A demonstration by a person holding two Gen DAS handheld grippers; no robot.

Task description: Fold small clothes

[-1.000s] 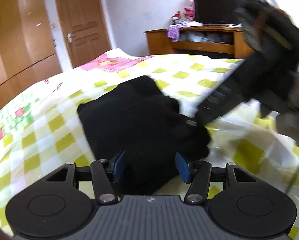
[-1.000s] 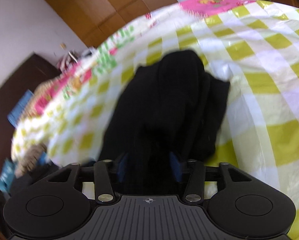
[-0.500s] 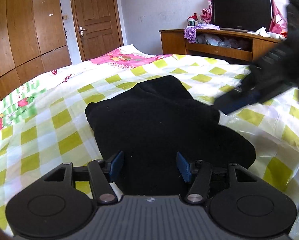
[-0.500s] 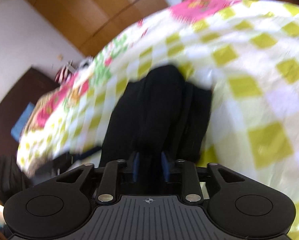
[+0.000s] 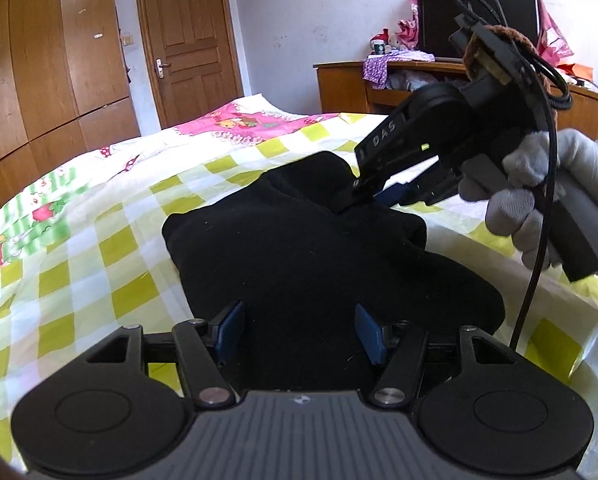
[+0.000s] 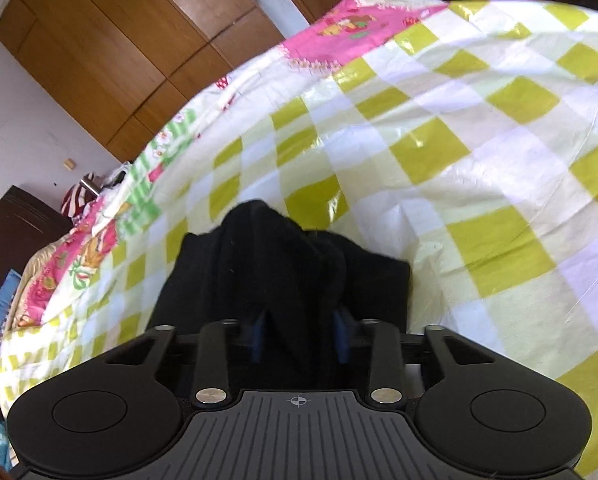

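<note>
Closing right gripper [image 6: 299,334] jaws | bunched black knit garment [image 6: 283,276] | glossy checked sheet [image 6: 479,160]

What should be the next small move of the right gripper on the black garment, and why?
Probably finish closing the right gripper on the raised fold of the black garment. Its jaws are closing with that ridge of cloth between them, while the left gripper stands open over the near edge on the checked bedcover.
</note>
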